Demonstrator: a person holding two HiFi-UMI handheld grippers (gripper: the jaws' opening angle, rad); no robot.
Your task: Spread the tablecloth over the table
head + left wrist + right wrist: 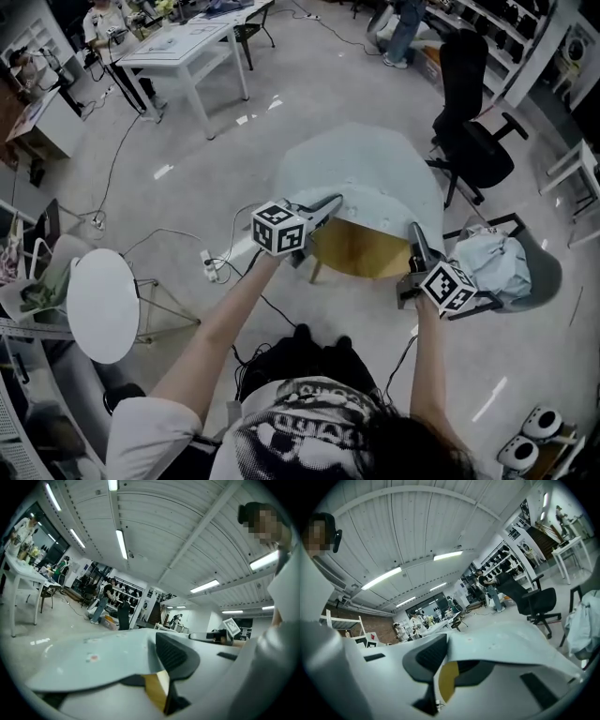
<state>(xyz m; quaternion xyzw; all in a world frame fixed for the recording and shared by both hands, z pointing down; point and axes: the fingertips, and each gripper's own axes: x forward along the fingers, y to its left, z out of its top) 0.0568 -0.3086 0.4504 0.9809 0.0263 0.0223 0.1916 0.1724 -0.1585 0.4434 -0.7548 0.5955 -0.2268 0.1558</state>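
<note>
Both arms are out in front, 1 gripper in each hand, both at the near edge of the table [361,251]. The left gripper [330,202] sits at the table's near-left rim, jaws nipped onto the hem of the cloth [366,169], the fabric running flat between its pads. The right gripper [415,236] is at the table's near-right rim, pinching the same hem, with the cloth fanning away from its jaws. Between the 2 grippers the hem arches up, and a crescent of the table's yellow-brown top shows bare beneath it. Past that, the pale blue-grey cloth covers the rest of the table and hangs over its far side. Left of the table stands a round white side table [101,305]. Just right of the table lies a pale bundle [492,262] on a seat. Beyond the table to the right is a black chair [473,136], and far off to its left a long white desk [192,42].
</note>
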